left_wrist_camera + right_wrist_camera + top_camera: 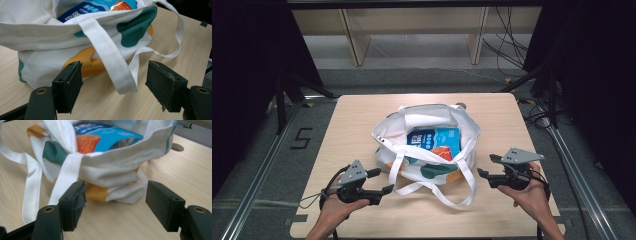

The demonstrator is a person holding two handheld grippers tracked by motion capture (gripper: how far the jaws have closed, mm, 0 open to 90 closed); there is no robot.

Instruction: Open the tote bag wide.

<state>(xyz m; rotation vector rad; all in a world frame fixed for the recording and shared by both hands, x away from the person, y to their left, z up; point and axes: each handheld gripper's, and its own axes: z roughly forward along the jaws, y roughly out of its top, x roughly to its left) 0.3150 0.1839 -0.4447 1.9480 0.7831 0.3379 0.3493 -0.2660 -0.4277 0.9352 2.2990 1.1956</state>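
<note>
- A white cloth bag (427, 145) with teal and orange patches was seen slumped near the middle of the tabletop (352, 115), its mouth open upward.
- A blue packet (434, 142) with an orange panel was seen lying inside the bag, its top showing through the mouth.
- Two white straps (457, 192) were seen trailing from the near rim onto the tabletop toward the person.
- The left gripper (379, 182) was held just beside the bag's near-left corner, its jaws spread and nothing pinched; in the left gripper view one strap loop (120, 72) hung between the jaws without being touched.
- The right gripper (489, 167) was held near the bag's right side, slightly apart from it, its jaws likewise spread and empty; in the right gripper view the bag's crumpled lower fold (117, 192) lay ahead of them.
- The bag was judged soft and limp: its walls were sagging and folding, so it would likely collapse if taken by one side alone.
- The packet was judged light and slippery, apt to shift or tip out if the bag were tilted.
- The straps or the hemmed rim were judged the best places to take hold, one in each gripper, so that the mouth would be kept level.
</note>
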